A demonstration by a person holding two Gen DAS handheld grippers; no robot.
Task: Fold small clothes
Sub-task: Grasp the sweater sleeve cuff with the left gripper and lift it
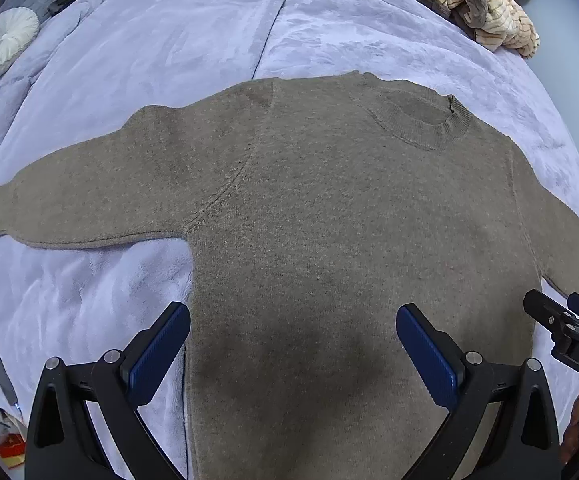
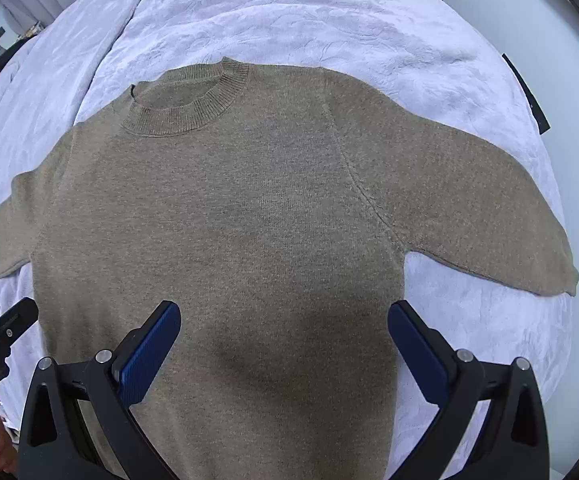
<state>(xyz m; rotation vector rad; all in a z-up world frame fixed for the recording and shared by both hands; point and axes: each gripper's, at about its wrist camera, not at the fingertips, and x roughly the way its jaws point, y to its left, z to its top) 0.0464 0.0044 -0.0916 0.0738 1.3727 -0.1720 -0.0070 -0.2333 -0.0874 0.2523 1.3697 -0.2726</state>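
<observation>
Taupe knit sweater (image 1: pixel 329 220) flat on lilac blanket (image 1: pixel 169 40), sleeves out; L claw (image 1: pixel 293 344) & R claw (image 2: pixel 284 340) spread.

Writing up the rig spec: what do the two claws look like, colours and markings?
Both match. The left claw has black angular plastic arms with silver screw heads and ribbed dark blue pads. The right claw is built the same, with blue pads. Seen from the other camera, the right body shows white lettering "DAS" and the left one "obot.AI". No cables visible. Bits of bare hand at frame edges; no sleeves in view.
</observation>
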